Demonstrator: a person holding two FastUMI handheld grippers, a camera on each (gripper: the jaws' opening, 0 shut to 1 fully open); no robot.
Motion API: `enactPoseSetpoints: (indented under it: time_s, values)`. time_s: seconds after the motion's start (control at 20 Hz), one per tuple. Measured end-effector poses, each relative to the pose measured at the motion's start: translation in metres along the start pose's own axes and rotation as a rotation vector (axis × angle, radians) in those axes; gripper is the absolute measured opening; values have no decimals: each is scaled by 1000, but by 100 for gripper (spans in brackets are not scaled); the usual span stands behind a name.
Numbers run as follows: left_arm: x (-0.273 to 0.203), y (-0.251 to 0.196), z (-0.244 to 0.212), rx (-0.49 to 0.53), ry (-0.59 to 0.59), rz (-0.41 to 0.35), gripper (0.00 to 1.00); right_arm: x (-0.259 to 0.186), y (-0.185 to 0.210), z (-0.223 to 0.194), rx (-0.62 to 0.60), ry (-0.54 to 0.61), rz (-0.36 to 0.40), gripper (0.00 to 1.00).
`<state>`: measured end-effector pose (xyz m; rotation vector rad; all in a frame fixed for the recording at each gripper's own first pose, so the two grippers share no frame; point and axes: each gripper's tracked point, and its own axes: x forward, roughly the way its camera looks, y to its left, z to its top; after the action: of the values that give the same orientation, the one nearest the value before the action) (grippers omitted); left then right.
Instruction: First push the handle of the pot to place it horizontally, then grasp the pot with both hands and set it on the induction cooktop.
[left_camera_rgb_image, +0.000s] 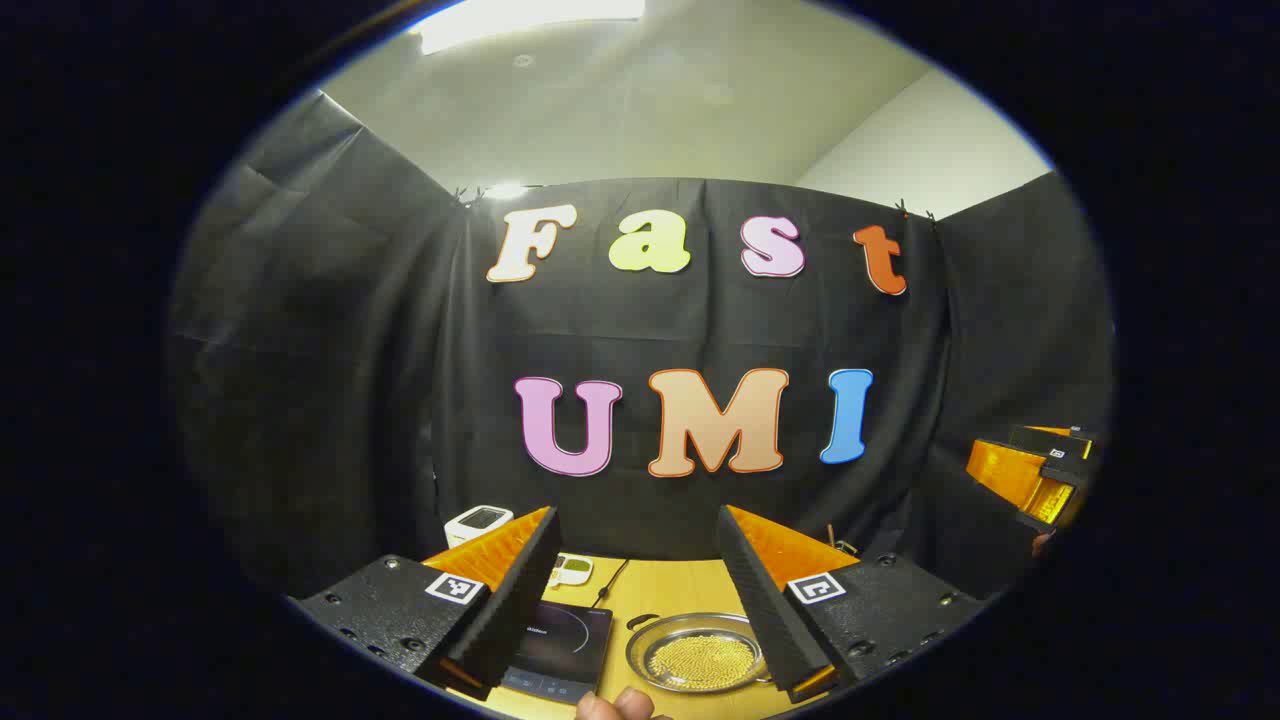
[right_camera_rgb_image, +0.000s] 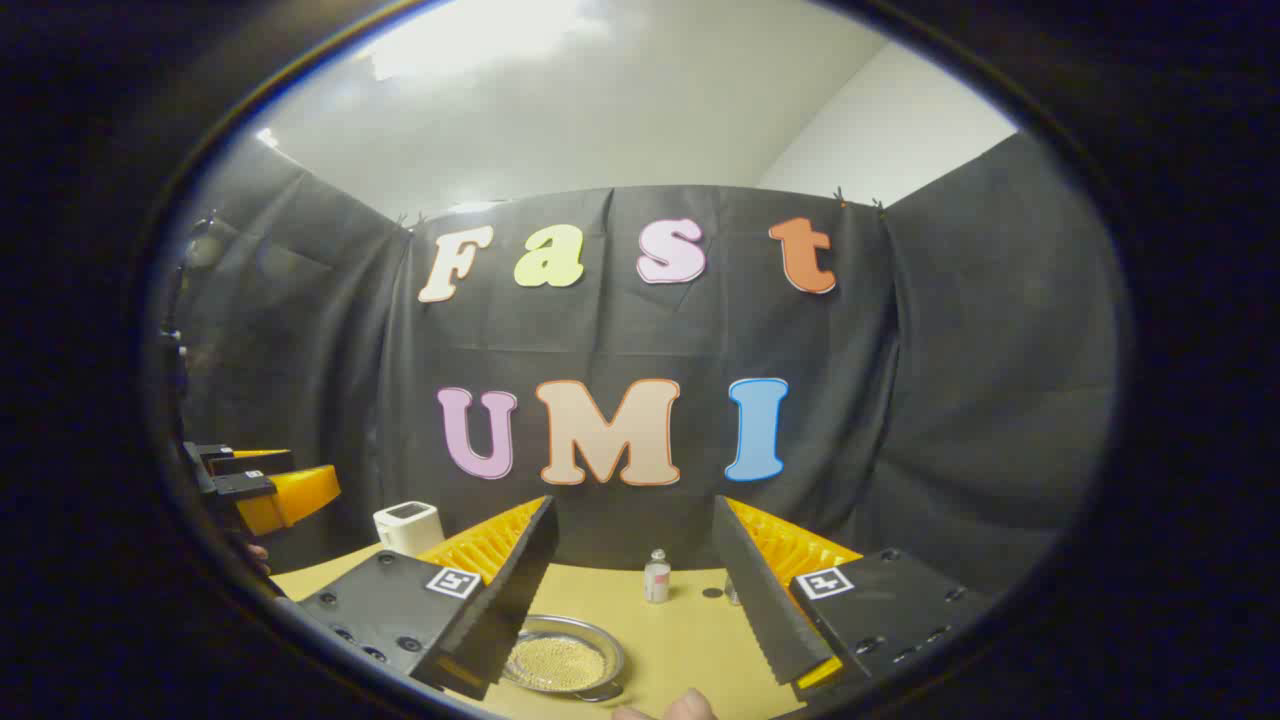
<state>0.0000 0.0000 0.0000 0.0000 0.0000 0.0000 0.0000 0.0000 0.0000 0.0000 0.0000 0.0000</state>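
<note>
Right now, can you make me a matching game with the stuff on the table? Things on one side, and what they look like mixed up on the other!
Things:
1. pot
2. induction cooktop
3. small bottle
4. white box

Looks:
A. flat, dark and glassy
B. standing upright beside the back cloth
C. round, shiny metal, full of small yellow beads
D. pale, with a dark top

Pairs: 1-C, 2-A, 3-B, 4-D
</note>
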Motion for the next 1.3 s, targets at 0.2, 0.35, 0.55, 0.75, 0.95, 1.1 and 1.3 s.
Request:
enactPoseSetpoints:
  time_s: [0.2, 0.35, 0.55, 0.75, 0.95, 1.1, 1.3]
  values:
    - [-5, 0, -5, 8, 12, 12, 91, 7, -7, -15, 6, 46, 4, 98]
    - [-6, 3, -10, 6, 28, 22, 91, 10, -7, -18, 2, 56, 6, 99]
    - [-6, 10, -14, 2, 38, 29, 91, 14, -1, -20, 0, 60, 12, 99]
    - [-4, 12, -15, 0, 38, 26, 91, 15, 3, -22, -6, 65, 13, 98]
    - [-3, 17, -13, 6, 29, 19, 92, 17, 13, -30, -10, 86, 28, 99]
    - [-4, 20, -16, -2, 32, 13, 92, 20, 18, -38, -20, 108, 38, 86]
    - [-8, 29, -16, -2, 28, 1, 94, 22, 21, -49, -19, 134, 20, 48]
